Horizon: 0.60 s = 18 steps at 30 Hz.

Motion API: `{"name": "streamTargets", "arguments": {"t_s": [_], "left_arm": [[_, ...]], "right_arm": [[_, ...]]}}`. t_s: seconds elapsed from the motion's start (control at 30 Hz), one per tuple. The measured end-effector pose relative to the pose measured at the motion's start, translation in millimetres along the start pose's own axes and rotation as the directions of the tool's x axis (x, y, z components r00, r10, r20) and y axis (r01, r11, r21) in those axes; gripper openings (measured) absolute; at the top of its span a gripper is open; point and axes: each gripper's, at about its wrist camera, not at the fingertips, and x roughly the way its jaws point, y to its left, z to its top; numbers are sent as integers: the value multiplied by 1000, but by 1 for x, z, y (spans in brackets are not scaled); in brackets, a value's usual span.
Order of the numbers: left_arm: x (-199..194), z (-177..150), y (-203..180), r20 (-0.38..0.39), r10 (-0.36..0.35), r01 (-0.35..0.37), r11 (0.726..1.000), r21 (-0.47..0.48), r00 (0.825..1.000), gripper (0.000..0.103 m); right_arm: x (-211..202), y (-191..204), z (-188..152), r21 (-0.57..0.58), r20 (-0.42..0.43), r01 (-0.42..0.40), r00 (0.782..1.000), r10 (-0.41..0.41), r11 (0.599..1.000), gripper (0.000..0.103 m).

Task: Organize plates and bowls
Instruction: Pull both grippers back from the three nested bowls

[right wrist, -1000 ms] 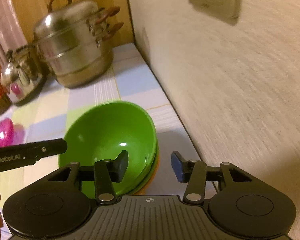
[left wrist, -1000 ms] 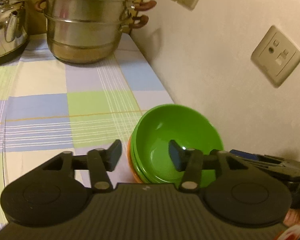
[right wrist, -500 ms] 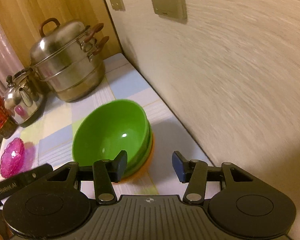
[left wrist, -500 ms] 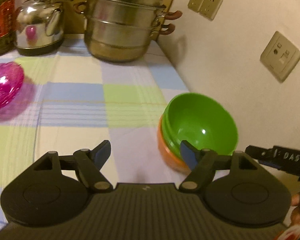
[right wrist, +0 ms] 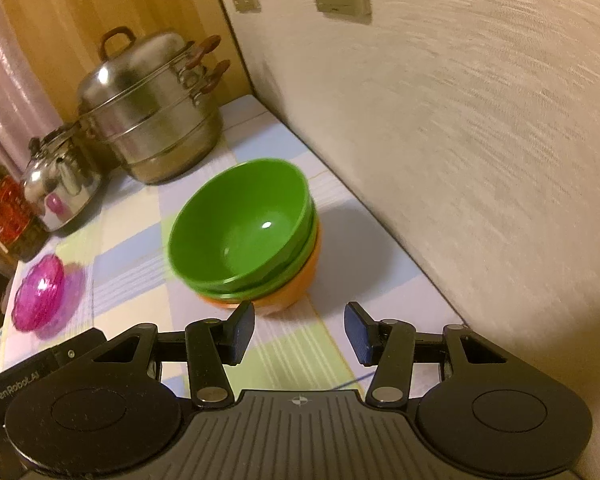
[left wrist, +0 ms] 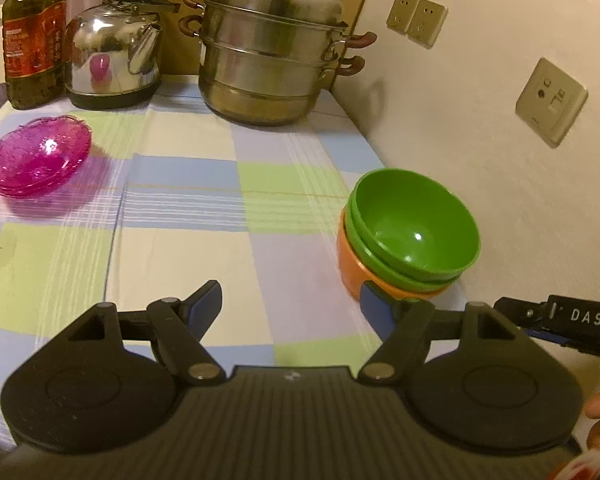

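Note:
A stack of green bowls (left wrist: 414,224) (right wrist: 240,224) nested in an orange bowl (left wrist: 350,264) (right wrist: 296,284) stands on the checked tablecloth (left wrist: 172,248) close to the wall. A stack of pink glass plates (left wrist: 38,156) (right wrist: 40,294) lies at the left. My left gripper (left wrist: 292,304) is open and empty, pulled back from the bowls, its right finger just in front of the orange bowl. My right gripper (right wrist: 300,330) is open and empty too, a little short of the stack.
A steel steamer pot (left wrist: 272,48) (right wrist: 152,108), a kettle (left wrist: 112,52) (right wrist: 60,184) and an oil bottle (left wrist: 34,36) stand along the back. The wall (left wrist: 500,160) with sockets runs along the right edge of the table. The right gripper's body (left wrist: 572,324) shows at the lower right of the left wrist view.
Both grippers have drawn back from the bowl stack, which stays on the table. The left gripper's jaws have widened and no longer straddle the green bowl's rim; the pink plates have come into view.

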Motion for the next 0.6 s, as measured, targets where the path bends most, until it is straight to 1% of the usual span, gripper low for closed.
{"name": "streamTargets", "arguments": {"t_s": [0.13,0.27,0.47,0.6], "left_arm": [[-6,-8,1,0,48,-48,999,20,999,73],[-12,-15,6,2,86,-86,996,2,996,73],[-15,-17,11,-2,87,-87,996,-16,996,73],[-11,-12,10,-13,60,-61,998,-33,998,73]], "right_arm": [[-4,9,-11,-39,2,-3,1000,3,999,50],[-5,15,-18,-48,-7,-19,1000,19,999,50],[-4,18,-19,-46,-13,-30,999,29,998,50],[-5,16,-14,-24,-2,-37,999,37,999,50]]}}
